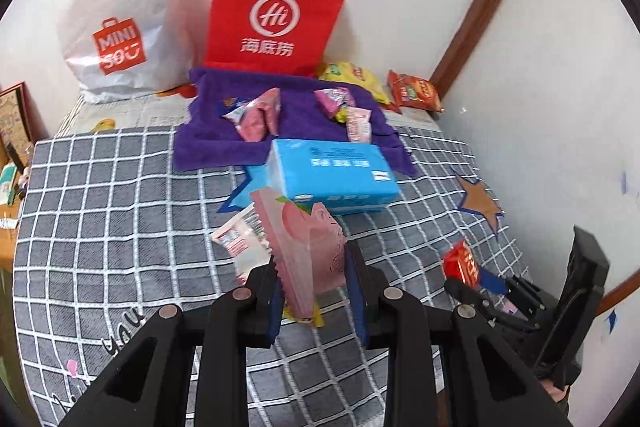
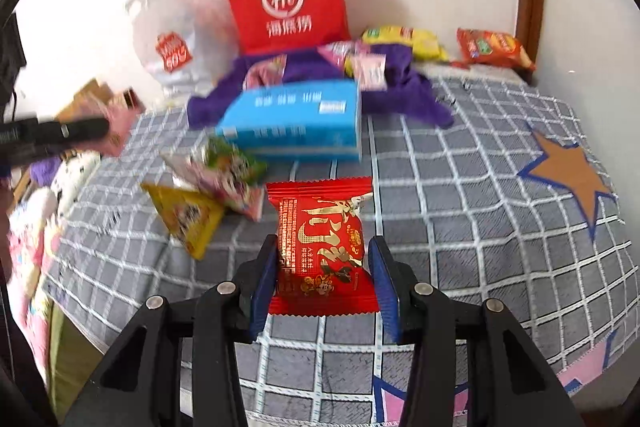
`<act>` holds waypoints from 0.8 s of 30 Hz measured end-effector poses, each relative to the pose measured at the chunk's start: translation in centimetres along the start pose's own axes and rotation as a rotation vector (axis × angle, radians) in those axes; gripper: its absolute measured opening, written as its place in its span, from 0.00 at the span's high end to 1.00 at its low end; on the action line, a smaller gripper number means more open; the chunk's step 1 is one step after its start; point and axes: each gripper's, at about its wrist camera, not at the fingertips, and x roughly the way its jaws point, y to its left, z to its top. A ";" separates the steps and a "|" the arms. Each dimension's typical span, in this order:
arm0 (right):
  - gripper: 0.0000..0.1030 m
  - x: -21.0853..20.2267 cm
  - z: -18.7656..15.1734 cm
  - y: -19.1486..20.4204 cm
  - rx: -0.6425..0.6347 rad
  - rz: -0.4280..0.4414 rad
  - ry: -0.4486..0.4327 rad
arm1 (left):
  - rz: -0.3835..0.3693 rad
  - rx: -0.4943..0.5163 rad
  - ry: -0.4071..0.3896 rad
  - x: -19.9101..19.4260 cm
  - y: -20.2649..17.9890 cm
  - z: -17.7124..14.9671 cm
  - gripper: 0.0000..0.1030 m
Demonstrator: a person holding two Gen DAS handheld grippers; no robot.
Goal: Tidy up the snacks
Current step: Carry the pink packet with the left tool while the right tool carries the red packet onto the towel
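Left gripper (image 1: 312, 287): clamped on a pink snack packet (image 1: 304, 251), held edge-on above the checked bedspread (image 1: 120, 207); its print is only partly readable.
Under the packet: a white-and-red wrapper (image 1: 240, 239) and a yellow scrap, both largely hidden.
Right gripper (image 2: 324, 279): clamped on a red gold-lettered snack packet (image 2: 320, 247), lifted over the bedspread; in the left view only its corner shows (image 1: 462, 263).
Loose snacks: a yellow packet (image 2: 188, 219) and a green-pink packet (image 2: 224, 171), blurred.
Blue tissue pack (image 1: 332, 175): mid-bed, overlapping the purple towel (image 1: 208, 139).
On towel: pink packets (image 1: 256, 115), labels illegible.
Back wall: red paper bag (image 1: 276, 15), white plastic bag (image 1: 116, 27).
Left edge: clutter cut off, unclear.
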 end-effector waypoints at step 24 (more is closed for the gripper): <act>0.57 1.6 11.9 0.6 0.003 -0.038 -0.064 | 0.001 0.061 -0.005 4.6 -2.6 7.7 0.74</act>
